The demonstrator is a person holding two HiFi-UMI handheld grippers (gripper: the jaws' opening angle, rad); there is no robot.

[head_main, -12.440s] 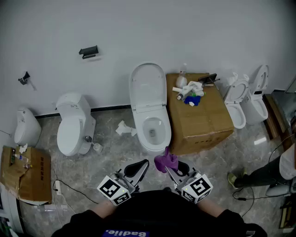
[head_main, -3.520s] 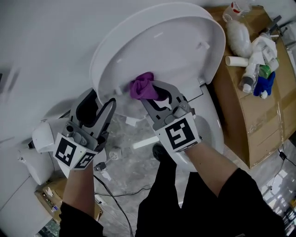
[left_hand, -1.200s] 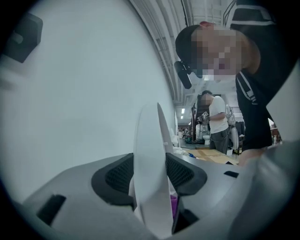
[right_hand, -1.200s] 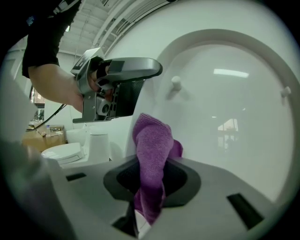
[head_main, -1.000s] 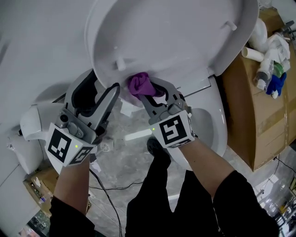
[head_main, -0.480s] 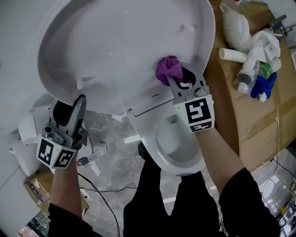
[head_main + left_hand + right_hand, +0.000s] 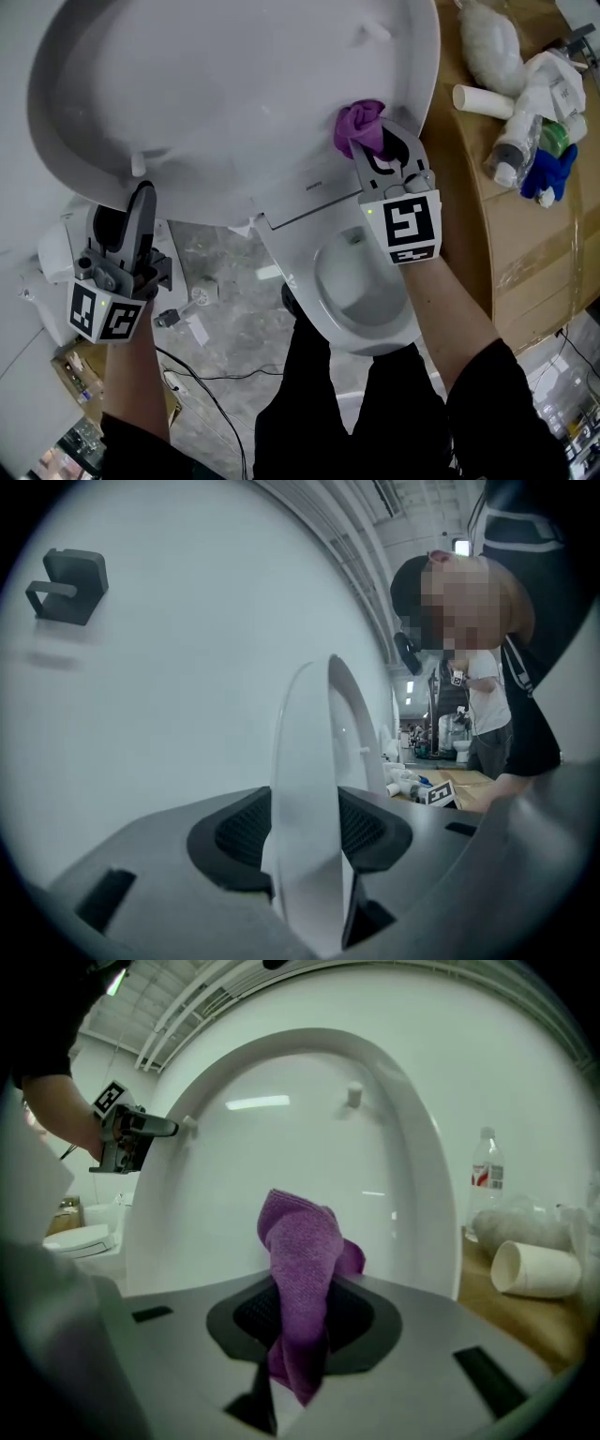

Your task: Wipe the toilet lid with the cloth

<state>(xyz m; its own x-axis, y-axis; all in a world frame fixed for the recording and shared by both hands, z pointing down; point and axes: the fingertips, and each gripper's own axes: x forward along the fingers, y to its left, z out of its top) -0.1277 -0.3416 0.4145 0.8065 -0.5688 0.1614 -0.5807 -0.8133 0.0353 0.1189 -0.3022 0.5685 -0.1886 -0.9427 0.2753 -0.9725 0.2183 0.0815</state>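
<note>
The right hand-held gripper (image 7: 373, 139) is clamped on the cloth (image 7: 359, 125). In the right gripper view the purple cloth stands bunched between the 2 jaws, its folded top rising above them and a tail hanging below. In the head view the cloth lies against the inner face of the lid (image 7: 234, 94), at the lid's lower right, right of center in the frame.

The left hand-held gripper (image 7: 309, 836) is at the lid's opposite edge, in the lower left of the head view. Its jaws have just been closing, and the left gripper view shows the lid's thin white rim running upright between the 2 pads and filling the gap, so this gripper grips the lid.

The lid is raised and takes up most of the upper half of the head view. The bowl (image 7: 389, 333) sits below it, at center frame, between the person's forearms.

Right of the toilet is a cardboard box (image 7: 487, 216) with clutter on top, including a clear bottle (image 7: 482, 1171) and a white roll (image 7: 534, 1269) lying on its side. A dark holder (image 7: 67, 585) is fixed to the wall at the upper left of the left gripper view.
</note>
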